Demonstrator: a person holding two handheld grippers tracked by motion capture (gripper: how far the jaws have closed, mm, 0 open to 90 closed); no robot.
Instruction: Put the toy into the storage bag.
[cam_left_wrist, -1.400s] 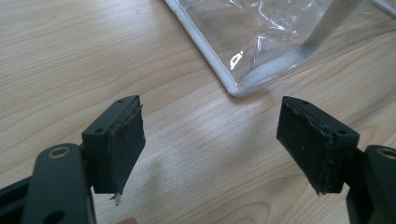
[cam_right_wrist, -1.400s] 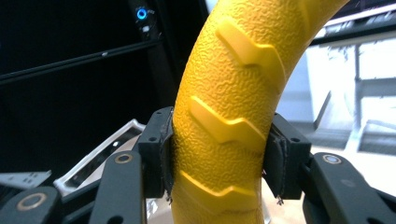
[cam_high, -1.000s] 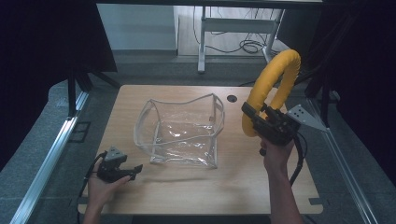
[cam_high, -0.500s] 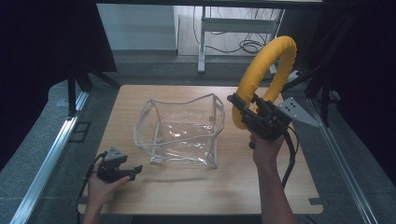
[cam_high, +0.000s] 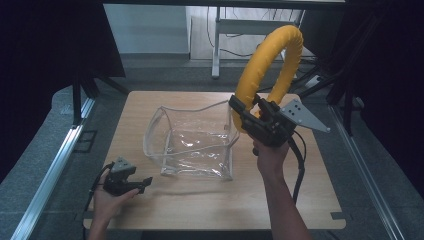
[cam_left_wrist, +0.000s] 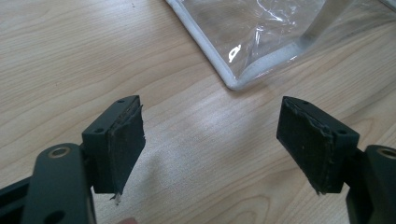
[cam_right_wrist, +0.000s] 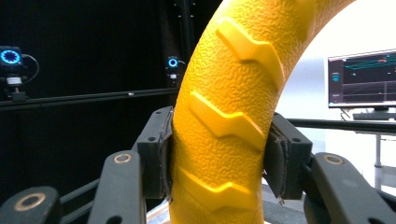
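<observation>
The yellow ring (cam_high: 270, 65) stands upright in the air above the right half of the counter (cam_high: 200, 205), its lower end clamped in the right claw (cam_high: 240, 114). In the right gripper view both pads press against the ring's (cam_right_wrist: 229, 116) ribbed, pebbled surface, one on each side, so the right claw (cam_right_wrist: 219, 158) is clenched on it. The ring arches up and to the right from the grip, its top well above the counter's far edge. Its low end hangs beside the right wall of the clear plastic bin (cam_high: 192, 142), which sits open-topped mid-counter; whether ring and bin touch is hard to tell from above.

The right hand (cam_high: 270, 157) reaches in from the near edge with the forearm angled up and far, holding its claw raised off the counter and tilted upward.

The left hand (cam_high: 107, 192) rests low at the near left corner, its left claw (cam_high: 142, 182) pointing right toward the bin. In the left gripper view the left claw (cam_left_wrist: 210, 144) is released, jaws spread wide over bare wood, with a corner of the bin (cam_left_wrist: 252, 42) just beyond them.
</observation>
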